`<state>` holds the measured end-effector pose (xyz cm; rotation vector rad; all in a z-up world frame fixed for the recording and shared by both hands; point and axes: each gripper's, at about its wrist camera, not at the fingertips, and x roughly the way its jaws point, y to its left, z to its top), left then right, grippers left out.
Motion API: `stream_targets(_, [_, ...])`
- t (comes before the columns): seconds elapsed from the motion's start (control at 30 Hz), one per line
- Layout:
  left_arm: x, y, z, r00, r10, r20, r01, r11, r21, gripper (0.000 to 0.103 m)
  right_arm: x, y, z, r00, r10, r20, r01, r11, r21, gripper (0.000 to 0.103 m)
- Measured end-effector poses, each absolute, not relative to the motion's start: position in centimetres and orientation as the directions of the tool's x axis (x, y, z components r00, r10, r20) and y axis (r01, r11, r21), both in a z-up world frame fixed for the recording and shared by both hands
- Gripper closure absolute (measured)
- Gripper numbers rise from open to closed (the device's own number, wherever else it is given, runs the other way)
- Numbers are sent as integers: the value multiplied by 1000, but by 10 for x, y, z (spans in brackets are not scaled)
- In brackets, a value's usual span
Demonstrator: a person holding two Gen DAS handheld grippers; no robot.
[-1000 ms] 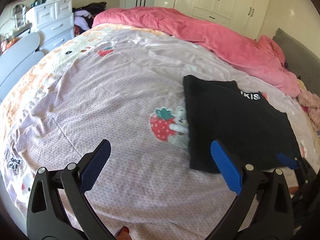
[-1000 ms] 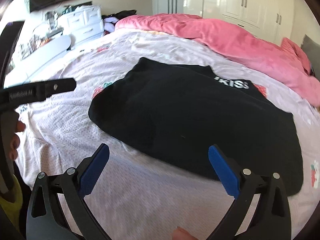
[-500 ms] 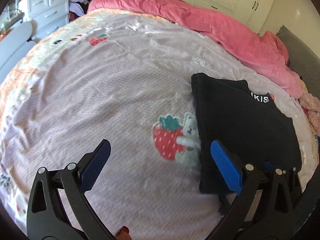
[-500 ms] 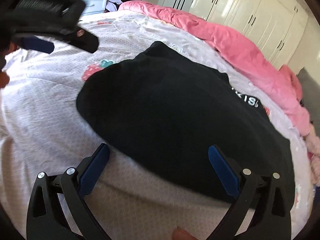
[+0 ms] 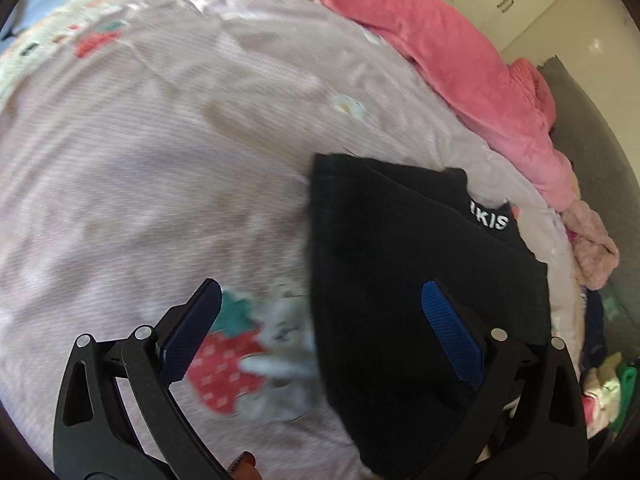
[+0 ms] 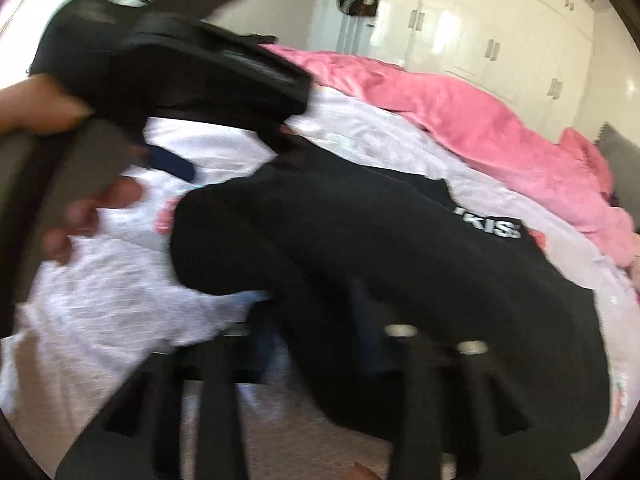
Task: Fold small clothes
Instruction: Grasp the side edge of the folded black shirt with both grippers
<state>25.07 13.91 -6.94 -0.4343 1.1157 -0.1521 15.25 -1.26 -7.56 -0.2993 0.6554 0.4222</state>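
From the left wrist camera, the left gripper (image 5: 320,320) has its blue-padded fingers spread wide with nothing between them. It has come lower and further right than half a second ago: the black shirt (image 5: 400,264) now fills the space ahead of the right finger, and the shirt's left edge runs up between the two fingers. The shirt lies folded on the pale bedsheet (image 5: 140,160), white lettering near its far corner, beside the strawberry print (image 5: 224,372). The pink duvet (image 5: 420,40) is bunched along the far side of the bed.

The right wrist camera is badly blurred. The right gripper (image 6: 316,344) has moved in on the near edge of the shirt (image 6: 360,240); its fingers look much closer together than before, with black cloth over them, but I cannot tell whether they grip it. The left gripper's body and the hand (image 6: 80,216) holding it now crowd the upper left, far nearer than earlier.
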Motion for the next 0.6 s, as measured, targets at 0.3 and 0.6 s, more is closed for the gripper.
stream_targets(0.3, [267,116,-83,377,-477,-794,-75,839,-540,27,151,-38,-61,687,412,-598,-487,873,41,95])
stream_targets(0.6, [260,79,-55,423,-400,-813,-43,888,-459,77,147,-57,-52,711,439,-550,-449,885,126,96])
